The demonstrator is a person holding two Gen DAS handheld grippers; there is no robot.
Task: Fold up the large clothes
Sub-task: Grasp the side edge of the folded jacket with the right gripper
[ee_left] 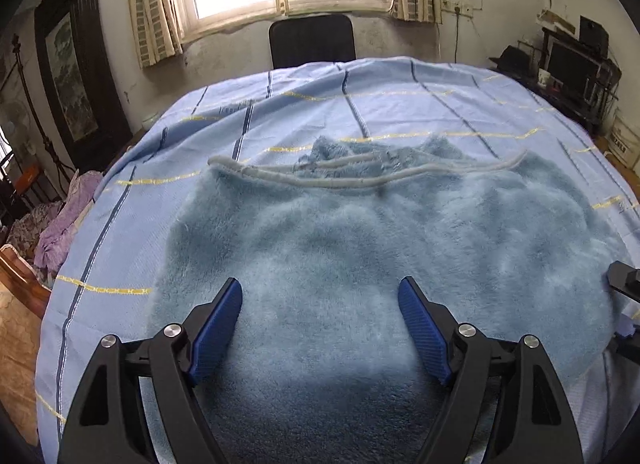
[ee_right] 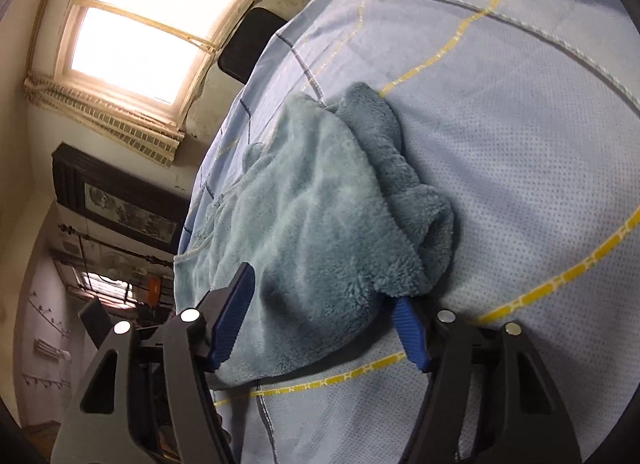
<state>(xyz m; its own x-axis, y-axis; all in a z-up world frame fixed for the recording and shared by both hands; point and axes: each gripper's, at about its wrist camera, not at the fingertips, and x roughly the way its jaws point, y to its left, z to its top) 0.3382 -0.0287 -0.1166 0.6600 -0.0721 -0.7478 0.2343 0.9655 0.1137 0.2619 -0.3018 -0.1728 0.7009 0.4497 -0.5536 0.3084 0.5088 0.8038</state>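
Fleece garment (ee_left: pixel 360 232) on striped bedsheet (ee_left: pixel 400 104), chair (ee_left: pixel 312 40) beyond

My right gripper (ee_right: pixel 320 312), jaws spread wide, straddles the near edge of the fleece (ee_right: pixel 320 208). The fleece lies bunched on the sheet (ee_right: pixel 520 144), its thick roll at 2 o'clock. Window (ee_right: pixel 156 24) at 10 o'clock.

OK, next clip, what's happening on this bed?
A person with a handheld gripper in each hand is working on a fluffy blue-grey fleece garment spread on a light blue bedsheet with yellow and dark stripes. The left gripper is open above the fleece, gripping nothing. The right gripper is open too, its fingers straddling a bunched edge of the garment without clamping it. The garment's pale trimmed edge lies on the far side. No neat fold is visible yet.
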